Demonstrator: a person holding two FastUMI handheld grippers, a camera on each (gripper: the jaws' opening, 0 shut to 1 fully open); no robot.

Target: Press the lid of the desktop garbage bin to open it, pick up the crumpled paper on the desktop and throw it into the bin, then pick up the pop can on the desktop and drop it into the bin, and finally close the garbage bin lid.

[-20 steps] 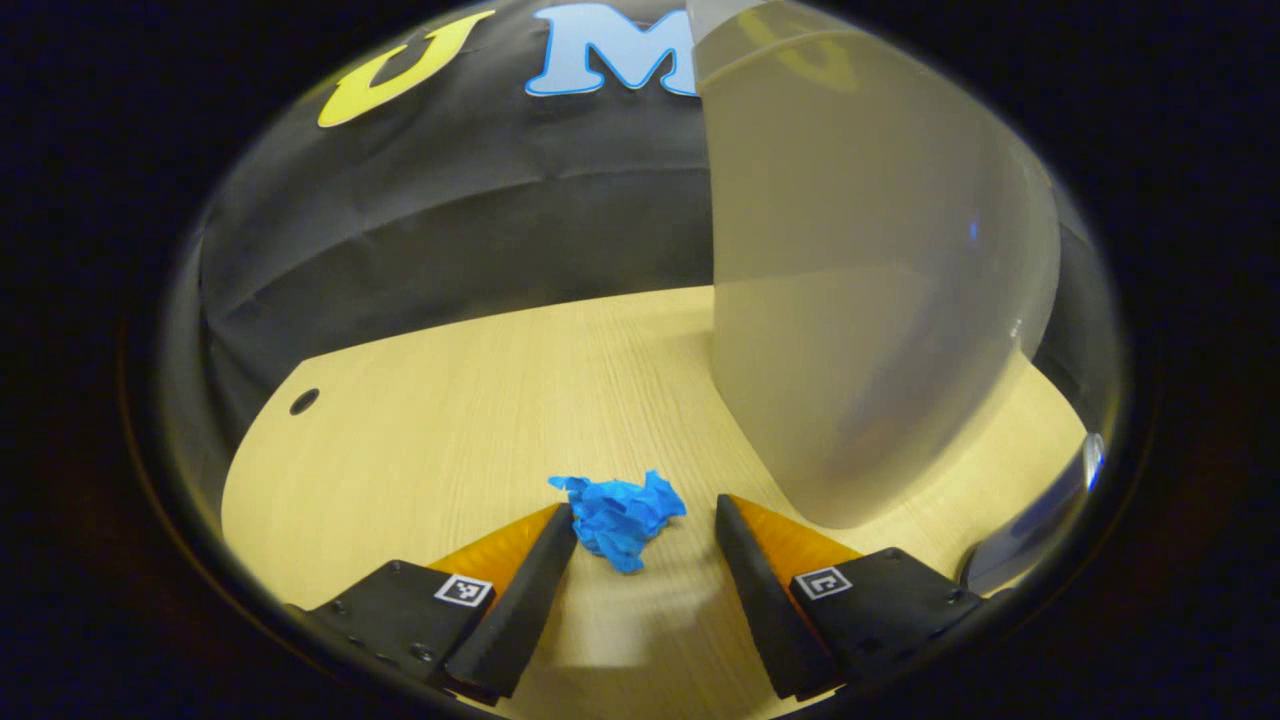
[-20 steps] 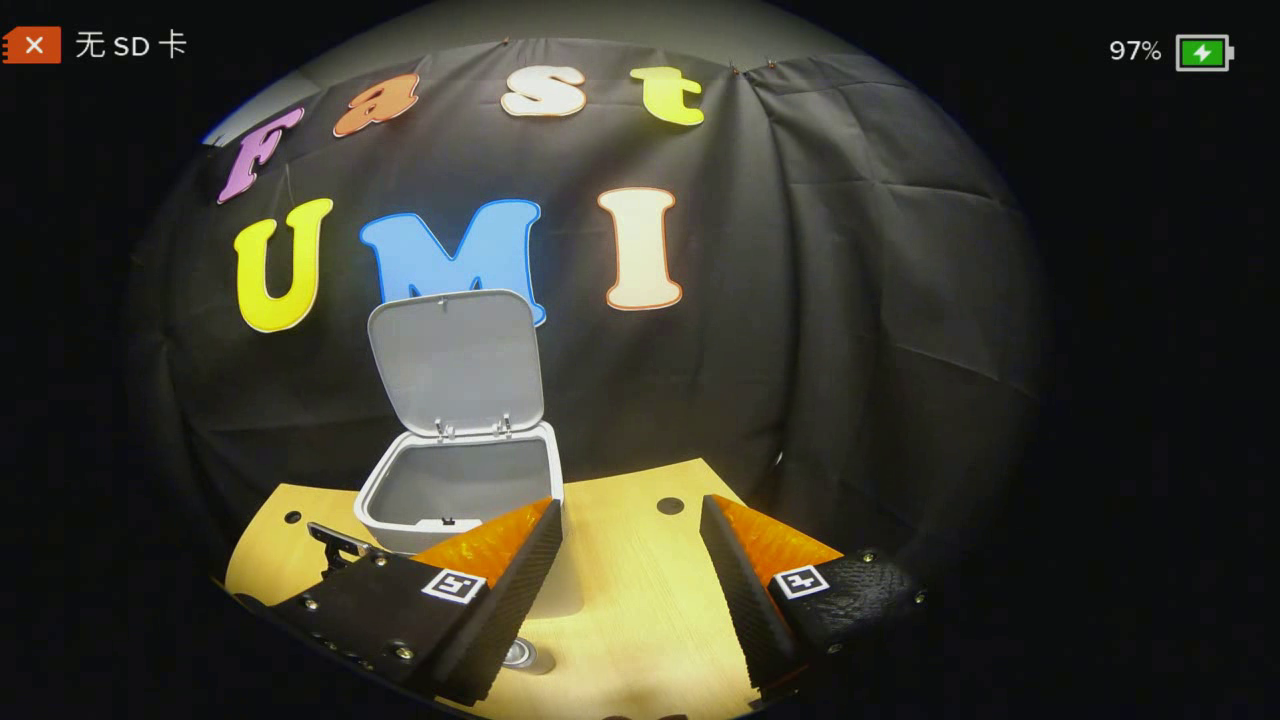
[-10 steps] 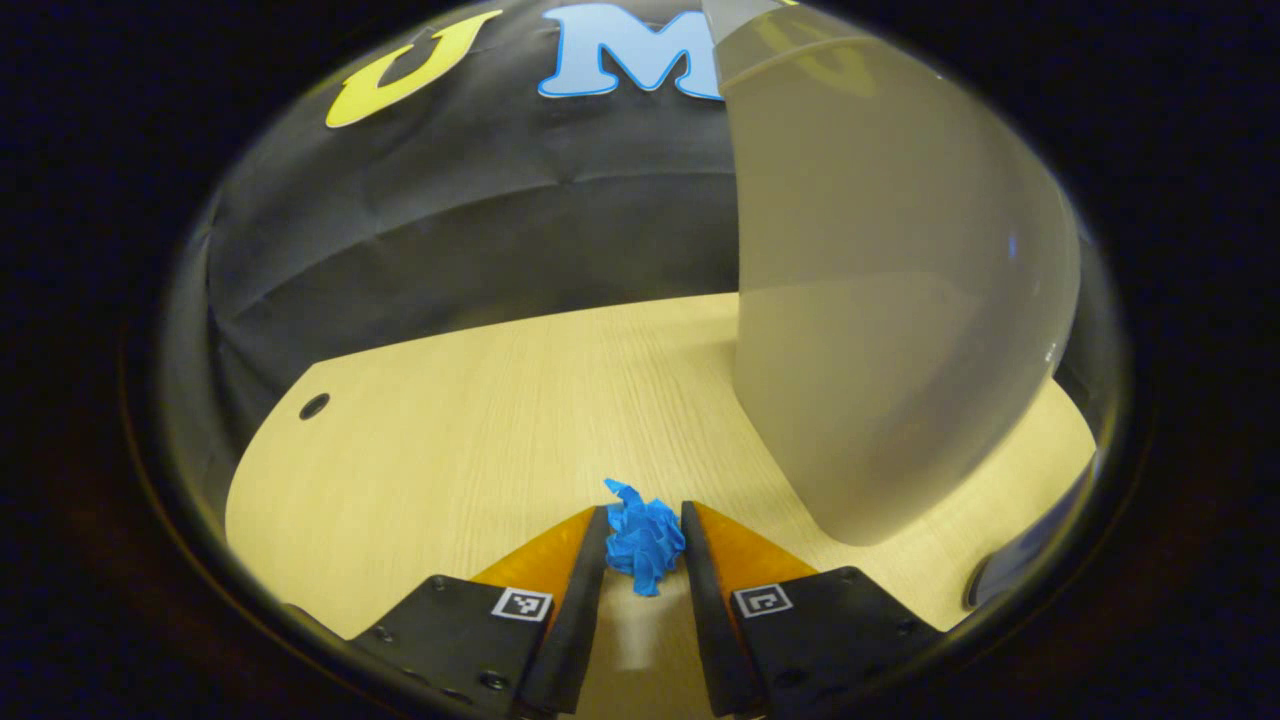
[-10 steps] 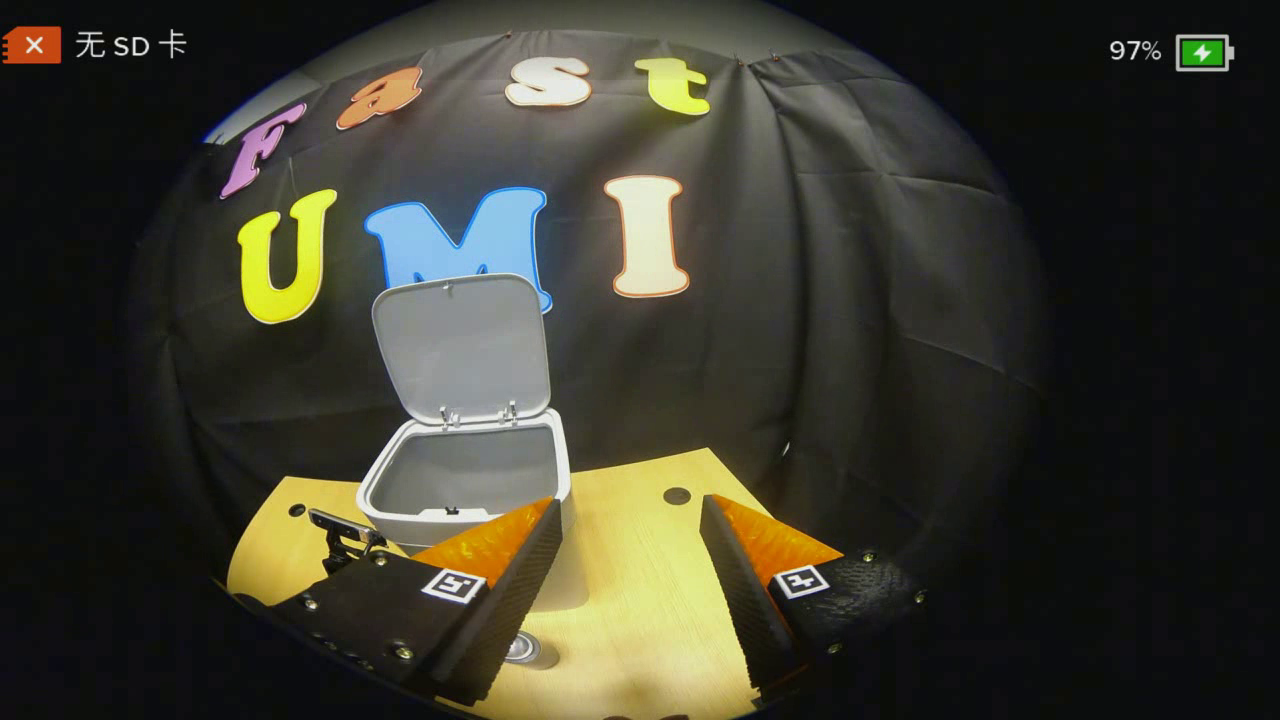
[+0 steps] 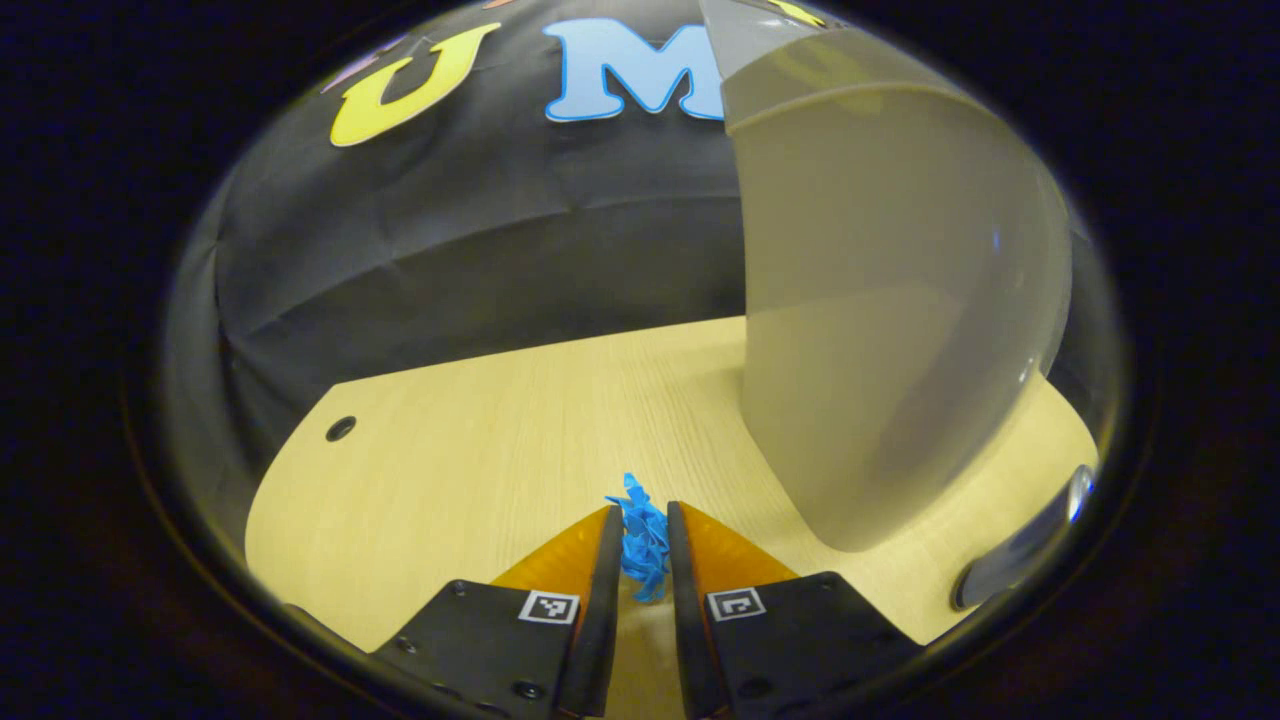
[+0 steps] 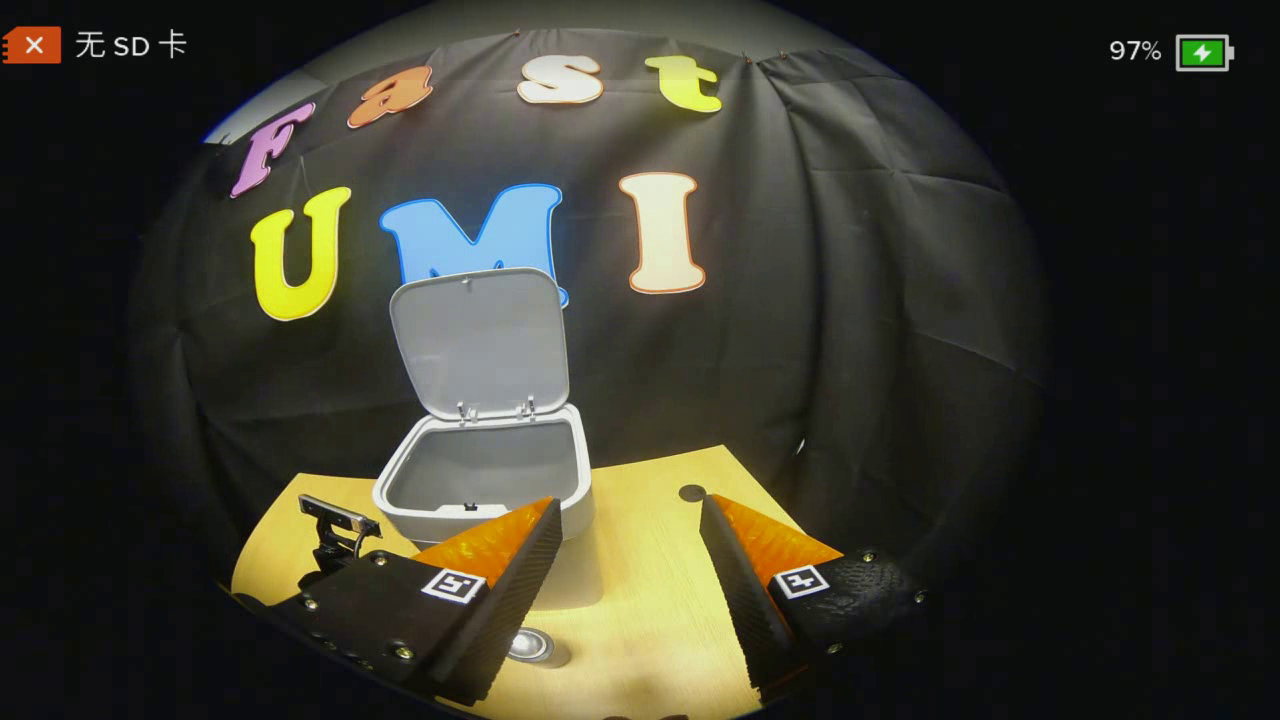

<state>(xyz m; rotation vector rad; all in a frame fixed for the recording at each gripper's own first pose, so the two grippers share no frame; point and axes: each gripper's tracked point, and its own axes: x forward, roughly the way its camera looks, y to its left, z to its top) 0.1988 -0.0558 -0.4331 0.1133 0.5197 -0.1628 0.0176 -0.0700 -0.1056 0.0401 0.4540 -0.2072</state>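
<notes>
In the left gripper view, the blue crumpled paper (image 5: 641,540) is squeezed between both fingers of my left gripper (image 5: 638,530), low over the wooden desktop (image 5: 480,470). The pale grey bin (image 5: 890,300) rises close on the right. In the right gripper view the bin (image 6: 485,480) stands with its lid (image 6: 480,340) raised upright. My right gripper (image 6: 630,530) hangs open in front of the bin, with nothing between its fingers. The pop can's silver top (image 6: 530,645) peeks out beside its left finger; the can (image 5: 1020,550) also shows at the lower right of the left gripper view.
Part of the left gripper (image 6: 335,535) shows left of the bin in the right gripper view. The black cloth wall closes off the back of the desk. Round holes (image 5: 340,429) (image 6: 691,492) mark the desktop's far corners.
My left gripper closed from wide open onto the blue paper, crushing it narrow, and has lifted a little. The right gripper view shifted slightly, its gripper staying open.
</notes>
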